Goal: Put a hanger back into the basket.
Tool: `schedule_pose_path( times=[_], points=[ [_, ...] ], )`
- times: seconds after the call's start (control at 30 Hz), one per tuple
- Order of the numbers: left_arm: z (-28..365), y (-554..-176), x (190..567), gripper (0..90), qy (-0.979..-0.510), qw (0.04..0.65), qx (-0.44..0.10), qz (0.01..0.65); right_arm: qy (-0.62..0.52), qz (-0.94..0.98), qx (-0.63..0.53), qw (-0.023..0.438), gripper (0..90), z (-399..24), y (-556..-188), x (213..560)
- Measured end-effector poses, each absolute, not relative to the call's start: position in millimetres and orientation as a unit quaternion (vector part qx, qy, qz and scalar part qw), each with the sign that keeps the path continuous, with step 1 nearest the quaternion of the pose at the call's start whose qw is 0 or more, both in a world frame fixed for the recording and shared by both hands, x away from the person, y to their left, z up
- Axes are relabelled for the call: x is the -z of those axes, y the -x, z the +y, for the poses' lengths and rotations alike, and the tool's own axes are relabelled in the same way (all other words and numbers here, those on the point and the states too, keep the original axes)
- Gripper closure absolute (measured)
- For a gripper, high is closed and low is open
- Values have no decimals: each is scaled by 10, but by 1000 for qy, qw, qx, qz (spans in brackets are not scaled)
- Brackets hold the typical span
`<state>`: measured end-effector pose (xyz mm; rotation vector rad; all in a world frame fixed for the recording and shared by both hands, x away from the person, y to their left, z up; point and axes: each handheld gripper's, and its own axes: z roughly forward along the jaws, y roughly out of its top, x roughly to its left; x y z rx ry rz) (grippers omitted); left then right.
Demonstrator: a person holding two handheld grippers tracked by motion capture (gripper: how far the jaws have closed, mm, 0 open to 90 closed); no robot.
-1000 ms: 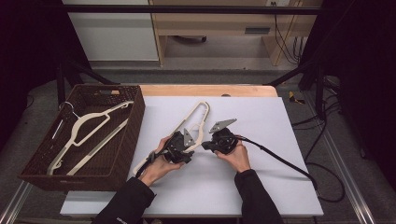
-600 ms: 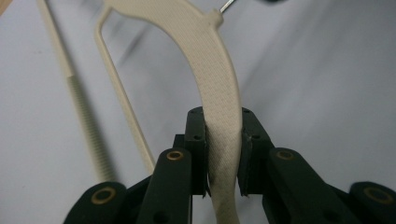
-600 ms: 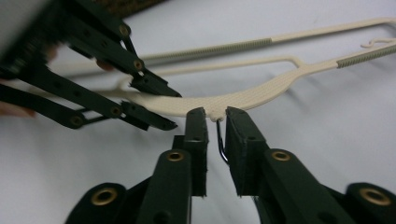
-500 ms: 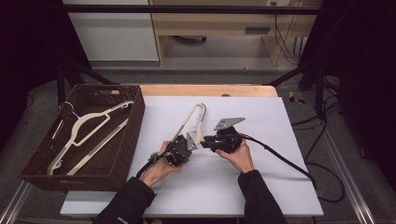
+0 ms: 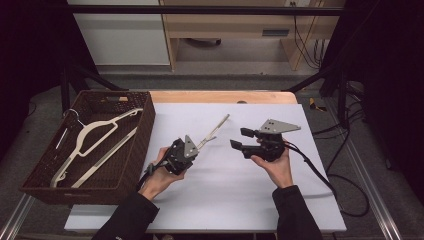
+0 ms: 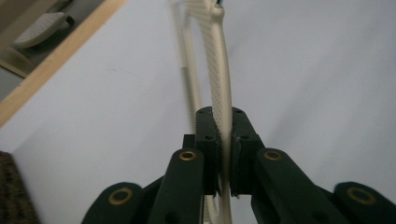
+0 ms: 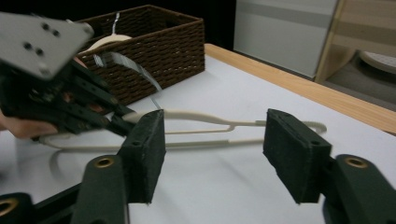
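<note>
The left gripper point(image 6: 223, 154) has its jaws clamped on a cream hanger point(image 6: 218, 65), lifted edge-on above the white surface point(image 5: 225, 190). The right gripper point(image 5: 242, 139) has just been opening, jaws apart and empty. Picking up looks done; carrying it to the wicker basket point(image 5: 142, 145), which already holds another hanger point(image 5: 97, 131), remains

Lab recording setup, black metal frame point(image 5: 200, 10), white-topped table point(image 5: 240, 200), loose cables point(image 5: 350, 190) on floor
</note>
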<state>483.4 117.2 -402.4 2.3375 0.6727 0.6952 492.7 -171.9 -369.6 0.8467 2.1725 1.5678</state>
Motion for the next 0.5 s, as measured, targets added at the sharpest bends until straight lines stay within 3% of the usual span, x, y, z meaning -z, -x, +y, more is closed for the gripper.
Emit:
schedule_pose_path(
  times=[0.23, 0.5],
  points=[
    [1363, -4776, 3834, 866, -873, 325, -254, 258, -317, 762, -542, 162, 302, -1915, -4801, 3804],
    [1596, -4643, 3561, 866, -848, 398, -221, 272, -329, 755, -544, 162, 205, -2132, -4570, 3923]
  ],
)
